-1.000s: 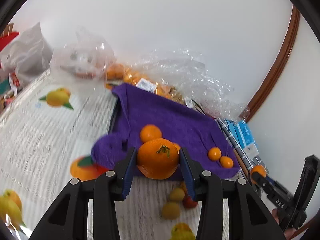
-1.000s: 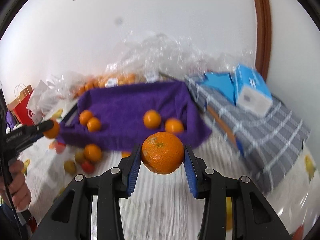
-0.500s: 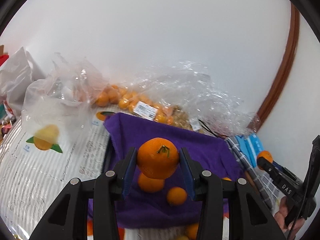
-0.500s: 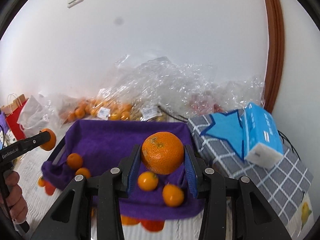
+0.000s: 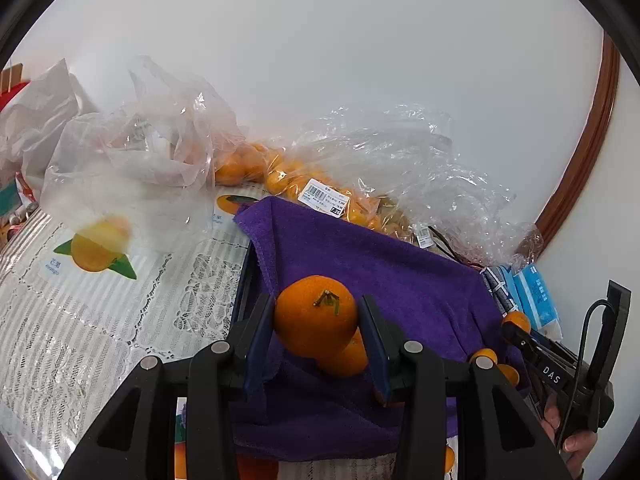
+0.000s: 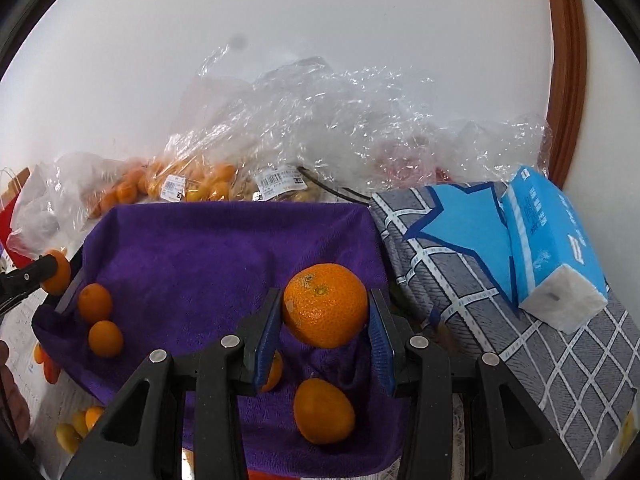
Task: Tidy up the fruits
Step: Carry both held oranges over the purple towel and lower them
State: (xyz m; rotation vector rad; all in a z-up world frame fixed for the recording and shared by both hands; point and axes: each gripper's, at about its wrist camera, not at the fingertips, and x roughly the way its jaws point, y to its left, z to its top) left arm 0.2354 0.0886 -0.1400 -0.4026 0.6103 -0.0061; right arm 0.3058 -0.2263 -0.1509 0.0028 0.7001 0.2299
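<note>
My left gripper (image 5: 317,338) is shut on a stemmed orange (image 5: 315,315), held over the left part of a purple cloth (image 5: 376,268) that lines a tray. My right gripper (image 6: 323,334) is shut on a second, larger orange (image 6: 325,310) above the right part of the same purple cloth (image 6: 208,248). Small oranges lie on the cloth: two at the left (image 6: 95,302) (image 6: 105,338) and one (image 6: 323,410) right under my right gripper. Another orange (image 5: 344,356) sits just below the left one. The right gripper's tip (image 5: 516,326) shows at the left view's right edge.
Clear plastic bags of small oranges (image 5: 320,184) (image 6: 192,184) lie behind the cloth by the wall. A grey checked box (image 6: 500,280) with a blue tissue pack (image 6: 552,240) stands to the right. Loose fruits (image 6: 76,428) lie on the lace tablecloth (image 5: 80,320) in front at the left.
Both grippers have moved forward toward the wall with their oranges, from in front of the purple cloth to above it. Both grips are unchanged.
</note>
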